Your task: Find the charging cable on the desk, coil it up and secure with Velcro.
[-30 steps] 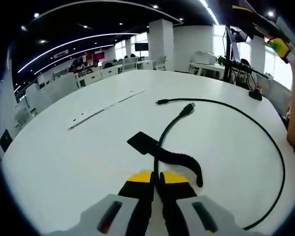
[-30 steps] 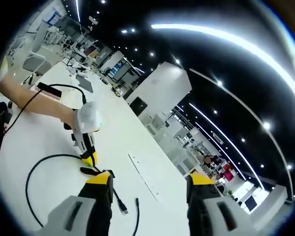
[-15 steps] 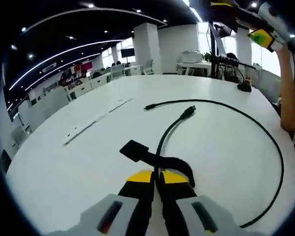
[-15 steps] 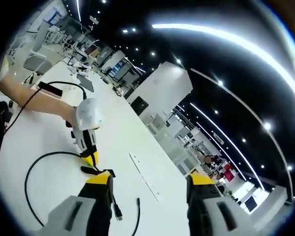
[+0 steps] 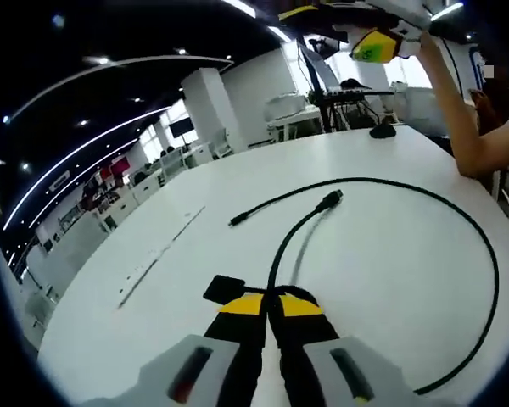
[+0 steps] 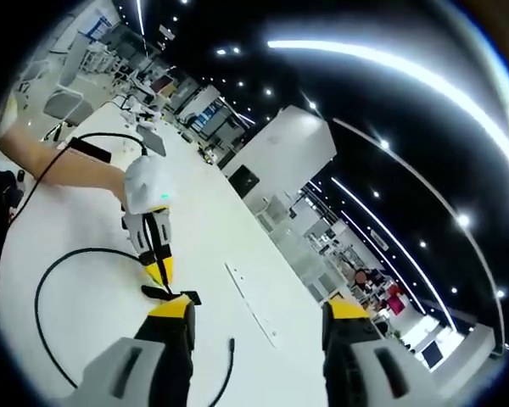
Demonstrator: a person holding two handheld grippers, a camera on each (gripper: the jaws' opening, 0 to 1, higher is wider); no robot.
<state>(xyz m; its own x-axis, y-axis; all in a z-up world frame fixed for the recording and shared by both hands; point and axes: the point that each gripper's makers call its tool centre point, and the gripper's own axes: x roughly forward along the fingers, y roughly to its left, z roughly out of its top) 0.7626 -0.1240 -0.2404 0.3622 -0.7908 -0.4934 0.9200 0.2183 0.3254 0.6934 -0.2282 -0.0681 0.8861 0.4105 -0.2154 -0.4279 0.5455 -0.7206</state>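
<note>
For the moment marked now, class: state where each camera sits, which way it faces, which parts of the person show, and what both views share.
Left gripper view: rides the left gripper, shut on the black charging cable, facing across the white desk; a forearm raises the right gripper.
Right gripper view: rides the open right gripper, held high and tilted, looking along the desk; the person's other forearm shows.
Shared: cable, desk, left gripper.

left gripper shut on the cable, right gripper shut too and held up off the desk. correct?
Not quite. The right gripper is open: the right gripper view shows its jaws standing wide apart with nothing between them. The rest holds: the left gripper is shut on the cable, and the right one is held up off the desk.
</note>
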